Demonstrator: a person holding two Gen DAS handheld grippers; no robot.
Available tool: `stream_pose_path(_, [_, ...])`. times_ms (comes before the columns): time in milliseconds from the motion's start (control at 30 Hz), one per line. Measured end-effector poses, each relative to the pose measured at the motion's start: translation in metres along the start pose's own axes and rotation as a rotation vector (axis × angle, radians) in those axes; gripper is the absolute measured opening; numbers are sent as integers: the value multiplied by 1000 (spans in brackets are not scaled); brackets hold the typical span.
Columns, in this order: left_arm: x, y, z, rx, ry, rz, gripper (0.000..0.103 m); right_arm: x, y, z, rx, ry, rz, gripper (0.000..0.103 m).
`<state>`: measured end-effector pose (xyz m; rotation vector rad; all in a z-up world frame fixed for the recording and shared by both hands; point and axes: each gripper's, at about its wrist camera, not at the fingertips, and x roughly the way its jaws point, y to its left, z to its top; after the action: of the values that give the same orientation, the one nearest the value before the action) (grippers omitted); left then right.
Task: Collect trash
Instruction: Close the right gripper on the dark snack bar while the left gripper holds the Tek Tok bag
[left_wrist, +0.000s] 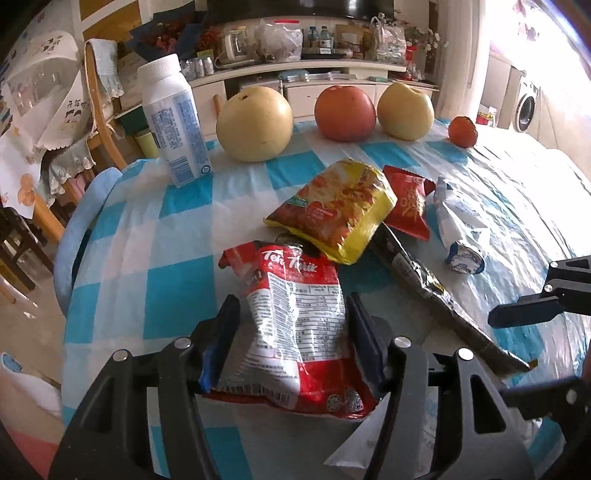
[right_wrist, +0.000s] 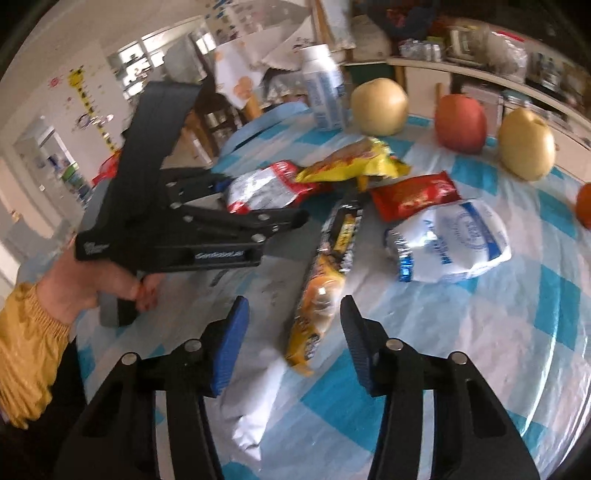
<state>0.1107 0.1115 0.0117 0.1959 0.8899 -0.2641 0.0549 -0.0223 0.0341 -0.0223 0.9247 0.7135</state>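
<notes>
Here the left gripper (left_wrist: 291, 332) is clamping the red-and-white Teh Tarik sachet (left_wrist: 295, 325), its blue pads pressing the crinkled packet from both sides; the sachet is sitting at about 6 o'clock in the left wrist view, low over the blue-and-white checked surface (left_wrist: 147, 236). In the right wrist view the same gripper is showing at 9 o'clock, carried by a hand (right_wrist: 92, 284) in a mustard sleeve (right_wrist: 29, 350).

The right gripper (right_wrist: 293, 332) is hanging with its jaws parted and gripping nothing; the long black-and-yellow wrapper (right_wrist: 325, 280) is lying flat between them, its near end reaching toward 6 o'clock, and the pads are standing clear of it on both sides.

Other trash is lying mid-surface: a yellow noodle packet (left_wrist: 332, 210) just beyond the sachet at 12 o'clock, overlapping a small red packet (left_wrist: 408, 201) at 1 o'clock, with a crumpled white-and-blue wrapper (left_wrist: 458, 225) at 2 o'clock.

Along the far edge are standing a white bottle (left_wrist: 173, 118) at 11 o'clock, a pale pear (left_wrist: 255, 123), a tomato (left_wrist: 345, 112), a second pear (left_wrist: 405, 110) and a small orange fruit (left_wrist: 462, 132) at 1 o'clock.
</notes>
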Motion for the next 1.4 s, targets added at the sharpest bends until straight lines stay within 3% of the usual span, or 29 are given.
stream_pose_path(100, [0, 0, 0, -7, 0, 4, 60, 7, 3, -2, 7, -4, -27, 43])
stream_pose_path(267, [-1, 1, -1, -44, -2, -26, 43, 7, 4, -2, 30, -19, -43, 33])
stream_pose_path(400, [-4, 4, -5, -83, -6, -35, 42, 4, -7, -3, 99, -21, -7, 21])
stream_pose_path(500, [-9, 6, -11, -106, -9, -39, 42, 0, -12, -5, 114, -24, -37, 14])
stream_pose_path(800, [-29, 7, -31, -158, -22, -66, 42, -10, -11, -11, 163, -48, -21, 12])
stream_pose_path(1100, [-65, 15, -52, -246, -109, -109, 42, -30, -11, -20, 249, -97, 51, 11])
stream_pose_path(1200, [-80, 16, -60, -269, -135, -123, 36, -36, -11, -24, 290, -114, 90, 11])
stream_pose_path(1233, [-85, 16, -62, -275, -144, -130, 30, -38, -11, -25, 300, -121, 102, 11])
stream_pose_path(1400, [-103, 20, -71, -299, -180, -142, 29, -50, -5, -31, 336, -147, 133, 11])
